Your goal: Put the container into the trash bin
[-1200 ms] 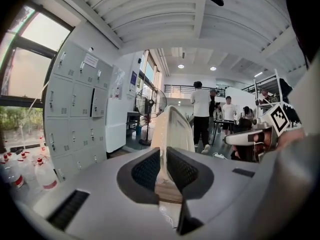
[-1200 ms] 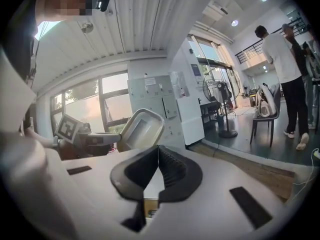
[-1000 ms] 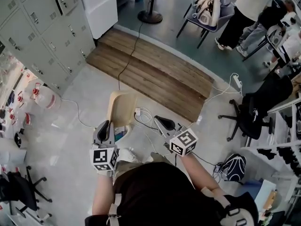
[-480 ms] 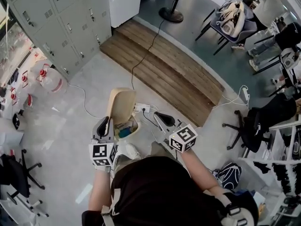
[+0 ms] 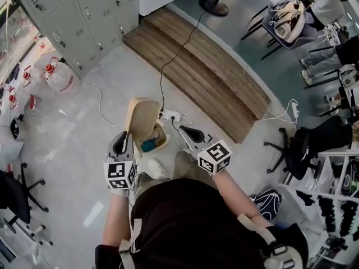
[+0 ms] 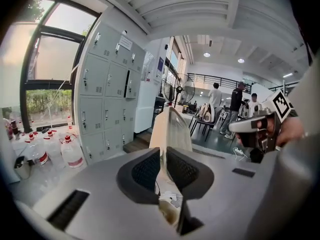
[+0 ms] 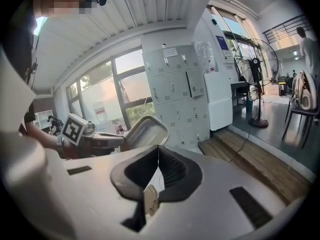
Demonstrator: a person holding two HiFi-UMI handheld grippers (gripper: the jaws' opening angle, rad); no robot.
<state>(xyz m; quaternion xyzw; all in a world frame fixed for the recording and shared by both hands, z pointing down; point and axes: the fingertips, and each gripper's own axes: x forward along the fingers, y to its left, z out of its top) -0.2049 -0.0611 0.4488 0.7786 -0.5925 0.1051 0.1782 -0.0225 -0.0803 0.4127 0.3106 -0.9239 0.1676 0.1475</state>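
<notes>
Head view: compared with a second ago, the lockers (image 5: pixel 73 15) and wooden step (image 5: pixel 207 77) are shifted up-frame. The water jugs (image 5: pixel 56 77) are brought further in at left, and the power strip (image 5: pixel 170 115) now lies just beyond the container (image 5: pixel 140 116). The beige container, lid raised and something teal inside, is still held over the floor before the person's knees. The left gripper (image 5: pixel 120 142) is part closed, its jaws pinched on the container's thin wall. The right gripper (image 5: pixel 188 133) is pressed together with nothing held, just right of the container and apart from it. A black cable (image 5: pixel 162 77) is run across the step. An office chair (image 5: pixel 303 144) is noted well off to the right.
</notes>
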